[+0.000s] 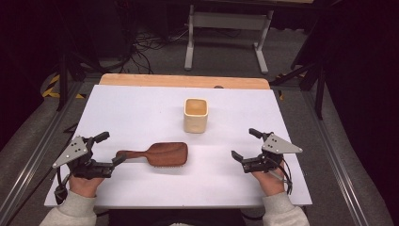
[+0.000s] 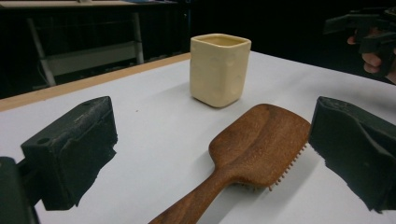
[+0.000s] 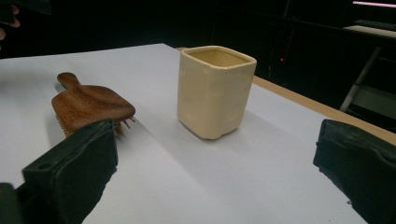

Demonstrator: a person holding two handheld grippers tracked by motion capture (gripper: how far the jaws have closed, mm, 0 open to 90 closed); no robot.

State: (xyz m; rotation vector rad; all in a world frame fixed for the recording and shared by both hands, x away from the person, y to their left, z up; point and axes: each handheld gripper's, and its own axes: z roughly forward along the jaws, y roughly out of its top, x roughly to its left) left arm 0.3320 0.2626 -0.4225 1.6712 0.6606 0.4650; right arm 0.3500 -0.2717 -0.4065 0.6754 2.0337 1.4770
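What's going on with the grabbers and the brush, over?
Left gripper open, jaws astride the brown wooden hairbrush's handle. Right gripper open, empty. Hairbrush lying bristles down. Cream square ceramic cup upright behind, nothing blocking.

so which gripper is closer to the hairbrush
The left gripper: one open jaw almost meets the hairbrush handle tip. The right gripper, also open, sits well clear of the brush head.

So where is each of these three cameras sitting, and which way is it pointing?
High view: above the person's side, looking forward and down on the white table; both hands, left gripper and right gripper show.
Left gripper view: rides the left gripper, aimed over the wooden hairbrush toward the cream cup; its black jaws frame it.
Right gripper view: rides the right gripper, facing the cup from the other side.
All three share cup and hairbrush.
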